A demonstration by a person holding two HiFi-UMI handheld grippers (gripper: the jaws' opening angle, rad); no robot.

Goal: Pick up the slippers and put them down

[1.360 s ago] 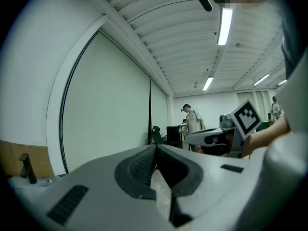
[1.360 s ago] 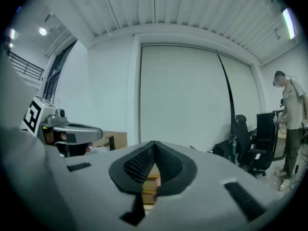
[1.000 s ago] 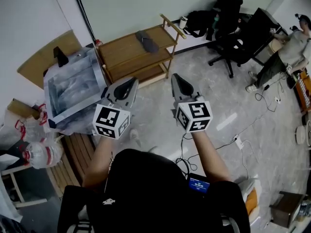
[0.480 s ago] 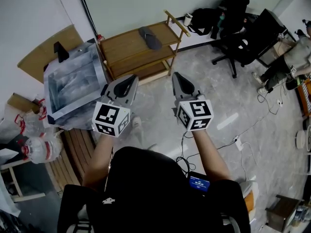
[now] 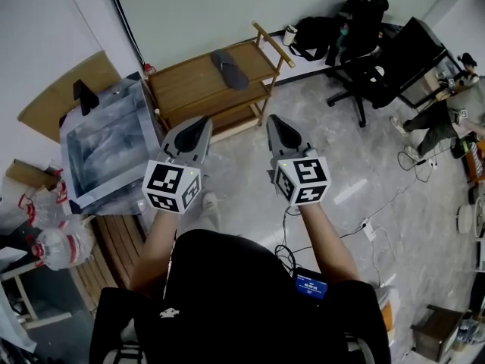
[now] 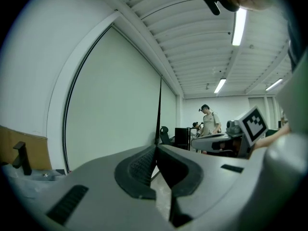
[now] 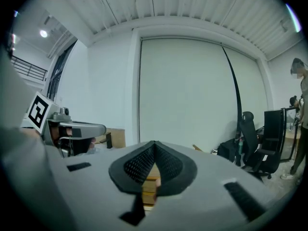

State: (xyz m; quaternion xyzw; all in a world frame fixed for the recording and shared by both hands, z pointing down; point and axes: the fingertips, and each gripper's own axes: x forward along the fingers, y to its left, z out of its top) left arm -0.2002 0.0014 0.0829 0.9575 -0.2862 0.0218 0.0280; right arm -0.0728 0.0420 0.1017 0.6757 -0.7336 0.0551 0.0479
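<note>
Slipper (image 5: 229, 67), a single dark one, lies flat on the top shelf of a wooden rack (image 5: 182, 83) that stands against the pale wall (image 5: 197, 10). The person stands back from it on the grey floor (image 5: 356, 158), holding both tools out at about chest height and side by side, their noses pointing toward the rack and well apart from the slipper. The left gripper (image 5: 198, 124) has its jaws brought together, the ribbed pads (image 6: 139, 167) meeting at the tip with nothing caught between them. The right gripper (image 5: 274, 121) is likewise closed and carries nothing; through the narrow slit below its pads (image 7: 137, 166) only the wood of the rack shows beyond. To the left of the rack sits a silvery tray (image 5: 154, 116) with crumpled plastic in it, leaning near a sheet of cardboard (image 5: 53, 101). To the right, by the wall, are a black bag (image 5: 311, 36) and an office chair (image 5: 364, 59)
</note>
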